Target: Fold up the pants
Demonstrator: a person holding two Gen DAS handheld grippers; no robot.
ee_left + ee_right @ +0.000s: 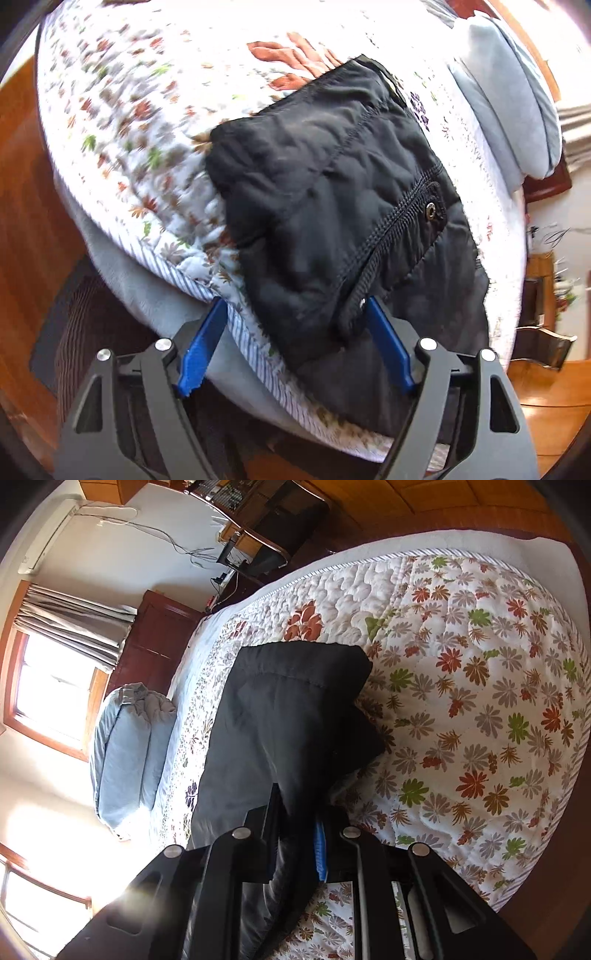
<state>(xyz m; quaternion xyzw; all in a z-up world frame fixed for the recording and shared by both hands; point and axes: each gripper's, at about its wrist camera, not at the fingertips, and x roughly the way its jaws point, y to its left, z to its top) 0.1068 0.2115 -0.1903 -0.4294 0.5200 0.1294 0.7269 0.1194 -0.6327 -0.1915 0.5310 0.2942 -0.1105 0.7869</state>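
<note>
Left wrist view shows the left gripper point(293, 325) with fingers spread at the bed point(110, 110) edge, black pants point(332, 206) lying folded there; the right gripper point(299, 834) pinches a bunched end, which could slip and undo the fold

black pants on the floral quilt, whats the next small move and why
Probably carry the right gripper, shut on the black pants, across and lay that raised fabric flat. The left gripper is open, holding nothing, over the pants lying on the floral quilt.
</note>
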